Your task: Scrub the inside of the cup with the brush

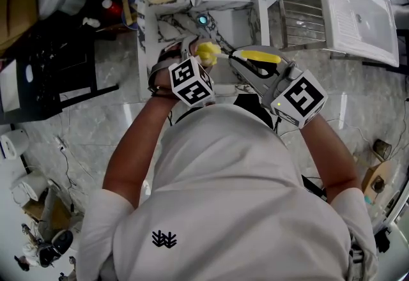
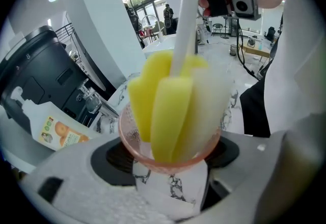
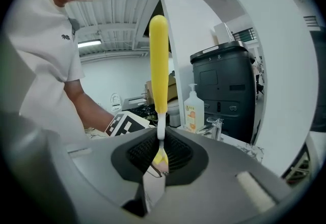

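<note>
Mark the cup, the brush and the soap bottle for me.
cup (image 2: 170,167): left gripper view, on the front of its pink rim.
brush (image 2: 170,116): left gripper view, on a yellow sponge lobe of its head.
soap bottle (image 2: 53,130): left gripper view, on its orange-printed label.

**Cup**: small, translucent pink, with a round rim. It is clamped between the pads of the left hand-held gripper, its mouth tilted up toward the brush.

**Brush**: a sponge head of yellow and white lobes sits inside the cup's mouth and nearly fills it. A thin white stem leads to a long yellow handle, gripped in the right hand-held gripper.
</note>
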`<state>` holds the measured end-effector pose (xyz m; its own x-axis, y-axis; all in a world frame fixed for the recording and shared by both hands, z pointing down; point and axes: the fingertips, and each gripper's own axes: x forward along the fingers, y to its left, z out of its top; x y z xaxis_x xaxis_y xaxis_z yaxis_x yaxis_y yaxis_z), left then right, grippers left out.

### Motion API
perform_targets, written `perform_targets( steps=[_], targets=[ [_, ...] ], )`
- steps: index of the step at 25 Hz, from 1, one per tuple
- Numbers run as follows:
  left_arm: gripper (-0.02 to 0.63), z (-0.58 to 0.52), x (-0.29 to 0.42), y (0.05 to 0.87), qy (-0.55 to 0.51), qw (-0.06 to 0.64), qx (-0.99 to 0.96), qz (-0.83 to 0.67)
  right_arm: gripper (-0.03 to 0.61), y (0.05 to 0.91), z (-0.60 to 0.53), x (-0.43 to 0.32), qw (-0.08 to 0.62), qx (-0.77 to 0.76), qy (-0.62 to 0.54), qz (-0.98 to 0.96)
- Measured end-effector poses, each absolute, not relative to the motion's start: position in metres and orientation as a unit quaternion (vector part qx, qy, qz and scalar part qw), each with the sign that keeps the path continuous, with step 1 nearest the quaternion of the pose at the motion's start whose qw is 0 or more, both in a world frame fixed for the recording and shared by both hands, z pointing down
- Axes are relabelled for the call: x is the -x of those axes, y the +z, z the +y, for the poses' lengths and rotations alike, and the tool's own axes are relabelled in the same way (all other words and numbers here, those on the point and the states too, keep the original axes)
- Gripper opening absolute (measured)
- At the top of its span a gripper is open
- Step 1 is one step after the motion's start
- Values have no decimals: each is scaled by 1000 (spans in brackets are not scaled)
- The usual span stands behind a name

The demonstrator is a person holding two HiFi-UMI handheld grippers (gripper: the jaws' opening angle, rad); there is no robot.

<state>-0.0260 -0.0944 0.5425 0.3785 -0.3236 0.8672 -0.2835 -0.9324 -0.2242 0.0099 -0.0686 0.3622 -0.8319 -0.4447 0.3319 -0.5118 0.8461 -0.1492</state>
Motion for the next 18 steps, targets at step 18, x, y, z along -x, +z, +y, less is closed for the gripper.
perform_targets(
  steps=[18],
  targets=[
    [377,-84,25,545,-527,10,832,174,44,388,-77,-18,157,-262,139,-942]
  ],
)
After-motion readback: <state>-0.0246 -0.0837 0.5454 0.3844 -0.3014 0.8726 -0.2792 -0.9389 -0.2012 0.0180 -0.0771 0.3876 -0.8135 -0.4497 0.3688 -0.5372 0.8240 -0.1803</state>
